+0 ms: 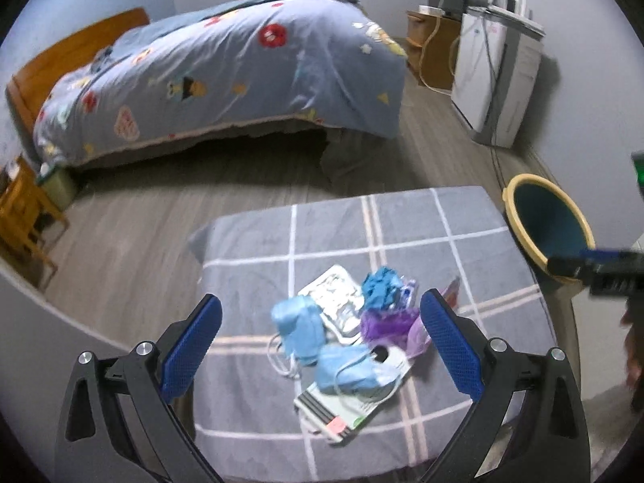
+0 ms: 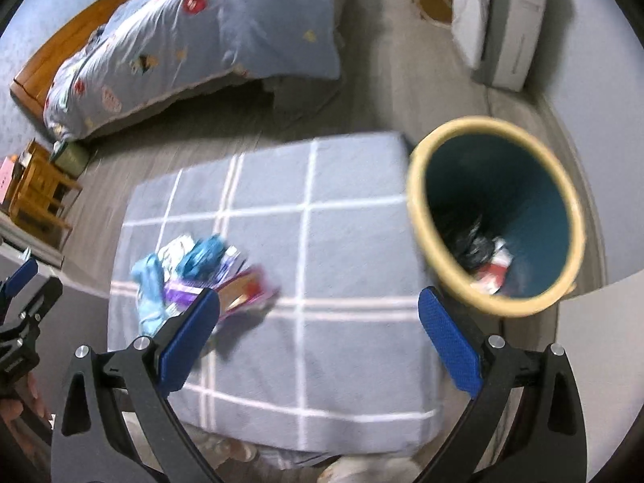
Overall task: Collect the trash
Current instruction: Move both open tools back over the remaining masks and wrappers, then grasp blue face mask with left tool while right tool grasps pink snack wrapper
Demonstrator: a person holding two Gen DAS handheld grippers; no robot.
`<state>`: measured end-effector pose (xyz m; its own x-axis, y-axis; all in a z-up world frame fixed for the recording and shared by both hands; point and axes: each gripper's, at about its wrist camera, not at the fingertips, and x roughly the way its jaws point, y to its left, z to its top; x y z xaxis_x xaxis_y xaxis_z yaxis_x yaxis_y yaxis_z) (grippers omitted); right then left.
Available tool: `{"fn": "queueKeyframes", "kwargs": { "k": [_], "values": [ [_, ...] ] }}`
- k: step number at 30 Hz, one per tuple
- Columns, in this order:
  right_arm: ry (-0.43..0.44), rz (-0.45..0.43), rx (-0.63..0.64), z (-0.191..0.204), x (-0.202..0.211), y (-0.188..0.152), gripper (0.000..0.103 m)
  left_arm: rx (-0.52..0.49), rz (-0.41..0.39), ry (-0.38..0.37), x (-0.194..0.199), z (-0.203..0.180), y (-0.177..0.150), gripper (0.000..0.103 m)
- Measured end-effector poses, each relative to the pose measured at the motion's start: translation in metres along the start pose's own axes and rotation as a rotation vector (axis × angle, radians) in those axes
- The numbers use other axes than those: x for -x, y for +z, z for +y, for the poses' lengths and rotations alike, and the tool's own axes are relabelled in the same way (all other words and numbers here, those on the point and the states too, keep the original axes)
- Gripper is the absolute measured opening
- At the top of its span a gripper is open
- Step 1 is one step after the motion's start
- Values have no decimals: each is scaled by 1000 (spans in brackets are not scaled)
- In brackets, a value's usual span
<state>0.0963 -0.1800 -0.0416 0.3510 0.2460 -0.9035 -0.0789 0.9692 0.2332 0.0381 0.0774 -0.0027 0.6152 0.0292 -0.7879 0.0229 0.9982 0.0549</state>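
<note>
A pile of trash lies on the grey checked tablecloth (image 1: pixel 463 221): blue face masks (image 1: pixel 300 328), a silver blister pack (image 1: pixel 336 294), crumpled blue plastic (image 1: pixel 382 287), a purple wrapper (image 1: pixel 388 322) and a striped booklet (image 1: pixel 342 412). My left gripper (image 1: pixel 320 344) hovers open just above the pile, holding nothing. My right gripper (image 2: pixel 318 336) is open and empty over the cloth (image 2: pixel 354 241), between the trash pile (image 2: pixel 193 265) and the bin (image 2: pixel 422 217). That teal bin with a yellow rim holds black and red rubbish (image 2: pixel 483 257). It also shows as the bin (image 1: pixel 519 185) at the table's right.
A bed with a blue patterned duvet (image 1: pixel 225 76) fills the far side of the room. A white appliance (image 1: pixel 495 80) and a wooden nightstand (image 1: pixel 430 48) stand at the back right. A wooden stool (image 1: pixel 24 217) sits at the left. Grey wood floor (image 1: pixel 133 241) surrounds the table.
</note>
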Motion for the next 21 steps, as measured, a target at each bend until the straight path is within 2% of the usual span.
{"fn": "queueKeyframes", "kwargs": {
  "k": [5, 8, 12, 17, 19, 21],
  "values": [
    [5, 88, 0, 32, -35, -16, 97, 41, -1, 27, 1, 28, -14, 98],
    [-23, 91, 35, 52, -48, -18, 97, 69, 3, 25, -6, 45, -19, 98],
    [-46, 105, 72, 71, -68, -17, 97, 72, 44, 71, -22, 62, -22, 98],
    [-29, 93, 63, 86, -90, -11, 97, 178, 81, 21, -38, 83, -21, 98],
    [-3, 98, 26, 86, -100, -9, 89, 225, 86, -3, -42, 88, -21, 98],
    [7, 124, -5, 85, -111, -10, 69, 243, 97, -18, -49, 86, -21, 98]
  ]
}}
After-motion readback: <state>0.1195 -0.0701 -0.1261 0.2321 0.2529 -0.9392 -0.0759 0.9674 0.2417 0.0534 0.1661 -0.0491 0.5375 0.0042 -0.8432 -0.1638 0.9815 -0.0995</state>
